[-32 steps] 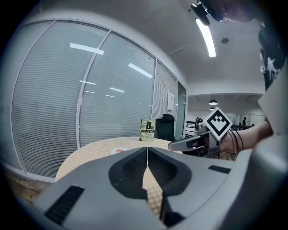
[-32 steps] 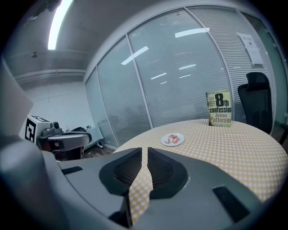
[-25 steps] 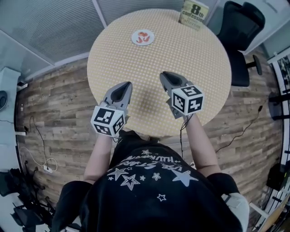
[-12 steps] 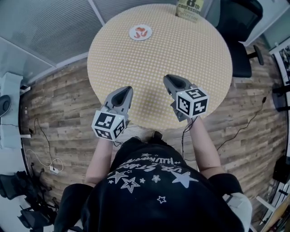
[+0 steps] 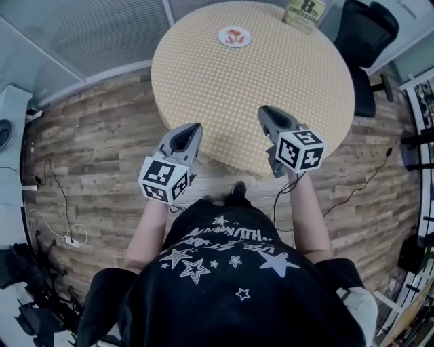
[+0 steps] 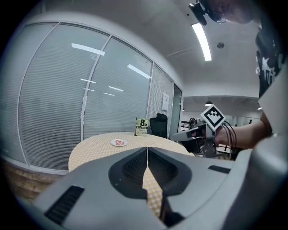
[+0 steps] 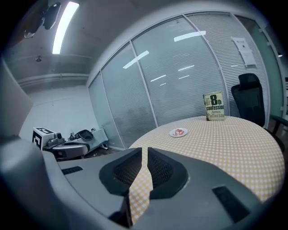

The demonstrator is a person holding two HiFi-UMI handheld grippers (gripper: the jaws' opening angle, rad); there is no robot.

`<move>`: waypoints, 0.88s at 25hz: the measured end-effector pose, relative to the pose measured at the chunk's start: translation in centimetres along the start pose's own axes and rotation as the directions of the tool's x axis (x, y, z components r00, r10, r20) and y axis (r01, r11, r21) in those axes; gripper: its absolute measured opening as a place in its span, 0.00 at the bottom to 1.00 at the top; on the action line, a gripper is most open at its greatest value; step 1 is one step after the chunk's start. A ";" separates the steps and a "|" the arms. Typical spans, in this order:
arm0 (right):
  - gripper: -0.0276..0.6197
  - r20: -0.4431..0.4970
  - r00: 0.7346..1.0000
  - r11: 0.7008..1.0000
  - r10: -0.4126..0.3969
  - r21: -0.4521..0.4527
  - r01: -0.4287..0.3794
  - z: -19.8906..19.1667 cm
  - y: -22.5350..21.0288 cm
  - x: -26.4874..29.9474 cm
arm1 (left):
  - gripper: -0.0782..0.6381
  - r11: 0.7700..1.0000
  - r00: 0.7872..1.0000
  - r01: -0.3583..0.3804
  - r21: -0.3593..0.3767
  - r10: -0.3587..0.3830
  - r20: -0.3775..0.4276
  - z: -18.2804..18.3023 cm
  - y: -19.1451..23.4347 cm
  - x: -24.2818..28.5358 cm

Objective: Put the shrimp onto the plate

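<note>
The white plate (image 5: 234,36) sits at the far side of the round, yellow-checked table (image 5: 285,74), and orange shrimp (image 5: 235,38) lie on it. The same plate is small and distant in the left gripper view (image 6: 119,143) and in the right gripper view (image 7: 179,132). My left gripper (image 5: 192,127) hangs beside the table's near edge over the wooden floor, jaws together and empty (image 6: 147,149). My right gripper (image 5: 264,109) is over the near part of the table, empty, its jaws closed to a thin slit (image 7: 144,150).
A book (image 5: 304,12) stands upright at the table's far edge, right of the plate. A black office chair (image 5: 366,47) is beyond the table on the right. Glass partitions with blinds run behind the table. Cables lie on the wooden floor (image 5: 102,135).
Both grippers have drawn back from the plate toward the table's near edge, and the left one is now off the table. The plate and shrimp have not moved on the cloth.
</note>
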State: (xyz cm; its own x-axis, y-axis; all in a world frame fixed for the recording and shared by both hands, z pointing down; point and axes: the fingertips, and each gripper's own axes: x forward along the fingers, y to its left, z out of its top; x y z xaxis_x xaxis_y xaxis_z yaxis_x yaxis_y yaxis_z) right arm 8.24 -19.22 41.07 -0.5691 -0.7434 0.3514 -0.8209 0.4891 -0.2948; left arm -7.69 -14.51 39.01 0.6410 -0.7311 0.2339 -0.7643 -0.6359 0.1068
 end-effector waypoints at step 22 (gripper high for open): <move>0.12 0.071 0.983 0.982 -0.168 0.097 0.161 -3.4 3.2 -6.5 | 0.12 0.994 0.993 0.105 0.009 -0.105 0.052 -1.0 -1.5 -5.7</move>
State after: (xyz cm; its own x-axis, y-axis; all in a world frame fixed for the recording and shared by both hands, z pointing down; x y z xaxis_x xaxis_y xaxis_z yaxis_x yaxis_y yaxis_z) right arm 9.14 -11.24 40.81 -0.4180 -0.8454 0.3324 -0.8933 0.3162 -0.3194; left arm -10.28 -9.19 38.47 0.7206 -0.6719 0.1709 -0.6922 -0.7112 0.1225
